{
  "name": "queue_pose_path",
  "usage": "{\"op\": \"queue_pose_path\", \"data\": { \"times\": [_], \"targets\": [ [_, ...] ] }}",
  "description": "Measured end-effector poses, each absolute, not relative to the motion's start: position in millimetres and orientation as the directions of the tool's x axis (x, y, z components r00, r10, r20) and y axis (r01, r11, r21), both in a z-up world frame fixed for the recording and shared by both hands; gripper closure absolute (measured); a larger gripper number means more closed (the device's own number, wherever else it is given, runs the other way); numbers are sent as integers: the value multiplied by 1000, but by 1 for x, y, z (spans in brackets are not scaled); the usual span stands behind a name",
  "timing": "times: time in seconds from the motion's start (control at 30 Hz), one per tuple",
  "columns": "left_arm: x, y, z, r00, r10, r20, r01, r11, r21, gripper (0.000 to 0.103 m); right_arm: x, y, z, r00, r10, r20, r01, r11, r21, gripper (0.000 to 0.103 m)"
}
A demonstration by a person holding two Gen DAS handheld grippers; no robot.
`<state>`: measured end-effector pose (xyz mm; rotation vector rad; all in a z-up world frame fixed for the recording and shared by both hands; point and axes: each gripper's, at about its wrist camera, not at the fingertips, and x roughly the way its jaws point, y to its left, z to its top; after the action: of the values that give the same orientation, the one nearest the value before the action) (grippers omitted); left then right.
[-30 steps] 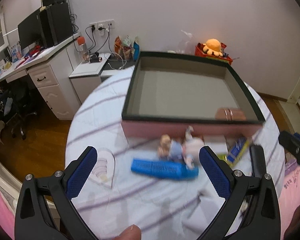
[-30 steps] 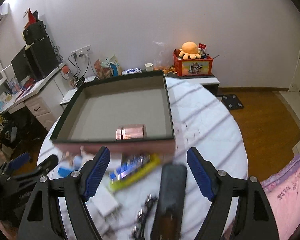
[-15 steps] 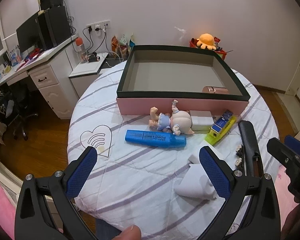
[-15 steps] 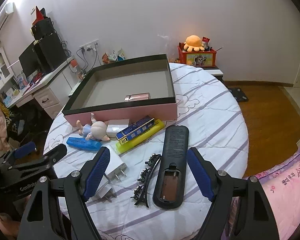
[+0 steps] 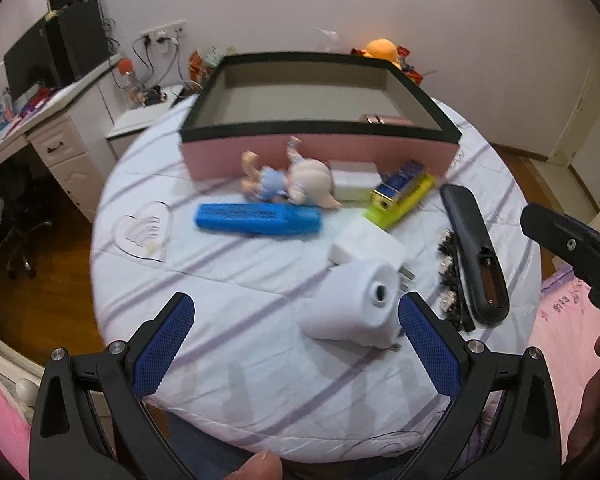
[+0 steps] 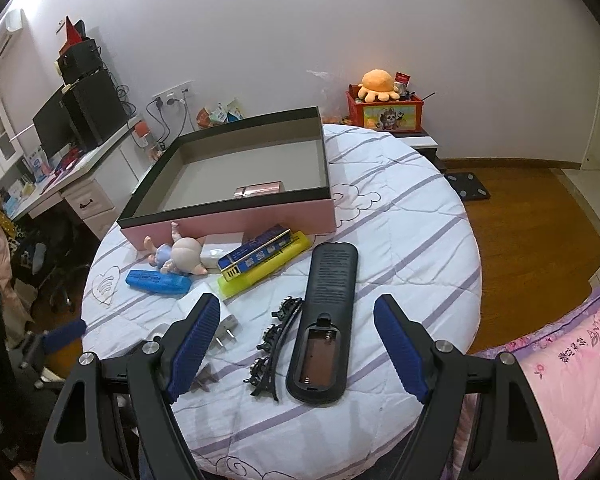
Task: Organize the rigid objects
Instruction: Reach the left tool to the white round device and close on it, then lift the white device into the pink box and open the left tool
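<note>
- We see the right hand-held gripper (image 6: 294,342) standing wide open above the surface (image 6: 412,240), holding nothing; the near end of the black remote (image 6: 324,320) lies between its blue fingers (image 6: 398,346) without touching them.
- The left hand-held gripper (image 5: 296,344) is also wide open and empty, with a white roll (image 5: 354,306) just ahead of its right finger.
- We take the pink box (image 6: 236,216) with the dark rim as our landmark: it sits open at the far side of the surface, with a small rose-gold case (image 6: 259,190) inside against its near wall.
- Just in front of the box lie a doll (image 6: 178,256), a white block (image 6: 224,246) and a blue and yellow pack (image 6: 262,262).
- Nearer to us than the doll lies a blue marker (image 6: 158,282).
- Nearer still are a white plug (image 6: 212,312) and, beside the remote, black hair clips (image 6: 272,342).
</note>
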<state>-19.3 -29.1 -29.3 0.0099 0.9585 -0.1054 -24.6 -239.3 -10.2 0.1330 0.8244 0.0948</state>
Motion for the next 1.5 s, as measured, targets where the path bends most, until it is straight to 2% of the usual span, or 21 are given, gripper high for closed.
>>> {"op": "queue_pose_path", "data": {
  "times": [0.23,0.43,0.53,0.6,0.83,1.17,1.5],
  "targets": [
    [-3,-40,-58,531,-99,-842,87,994,-62,0,-20,-246,-18,662,130,-738,-16,987,160,22],
    [5,-38,-76,494,-159,-855,115,986,-117,1,-17,-252,-23,656,125,-745,-2,987,163,22],
    [4,-39,-75,499,-174,-849,133,983,-123,13,-16,-253,-24,655,123,-746,6,986,168,22],
    [3,-40,-71,501,-197,-843,154,978,-138,34,-15,-253,-25,654,124,-747,7,985,170,22],
    [0,-34,-68,488,-227,-843,166,972,-166,35,-17,-248,-25,653,125,-747,-1,987,164,22],
    [-3,-13,-55,494,-194,-848,132,980,-147,36,-16,-244,-25,648,131,-750,-7,986,166,22],
    [23,-5,8,583,-199,-788,143,980,-141,36,-7,-243,-21,654,135,-745,-11,986,169,22]
  ]
}}
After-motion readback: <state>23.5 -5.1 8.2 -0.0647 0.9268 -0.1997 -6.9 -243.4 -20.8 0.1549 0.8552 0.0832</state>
